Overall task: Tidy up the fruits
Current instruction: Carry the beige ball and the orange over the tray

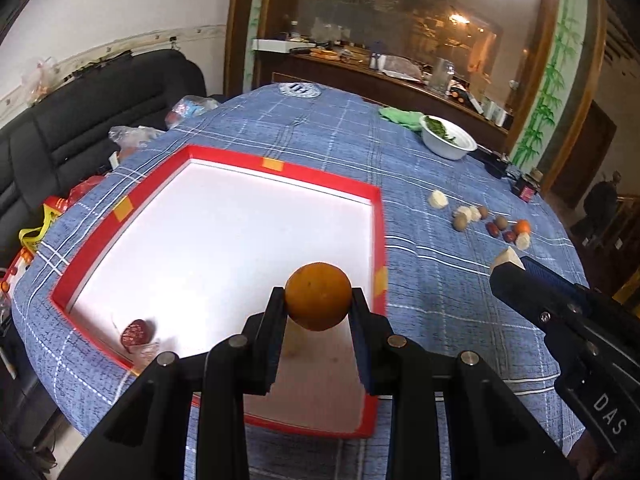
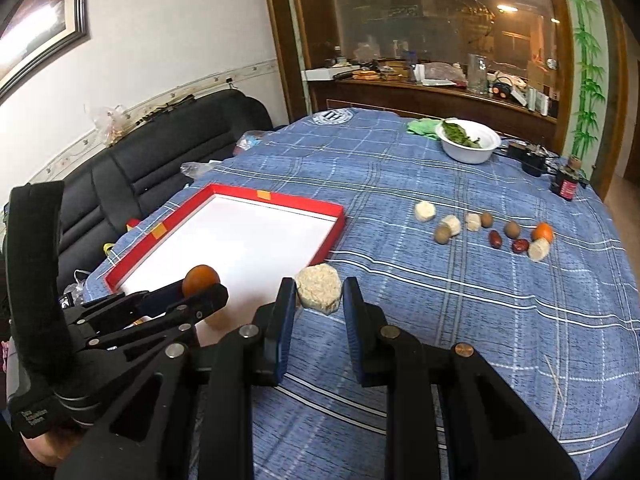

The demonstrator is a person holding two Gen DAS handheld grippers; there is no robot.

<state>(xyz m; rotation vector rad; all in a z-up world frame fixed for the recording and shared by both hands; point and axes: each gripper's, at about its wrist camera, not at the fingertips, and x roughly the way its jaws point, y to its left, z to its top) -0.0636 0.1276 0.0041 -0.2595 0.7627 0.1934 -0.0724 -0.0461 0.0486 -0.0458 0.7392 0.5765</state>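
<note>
Left claw (image 1: pixel 319 300) pinching orange (image 1: pixel 319 296) above red tray (image 1: pixel 280 168); right claw (image 2: pixel 319 292) pinching pale cake (image 2: pixel 319 289) over bench (image 2: pixel 480 300), beside tray's near edge.

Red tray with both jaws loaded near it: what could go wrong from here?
1. The orange, round and pinched only at its sides by the left gripper, could roll across the red tray when released.
2. The pale hexagonal cake in the right gripper looks crumbly and may break.
3. The grippers are close together and could collide.
</note>
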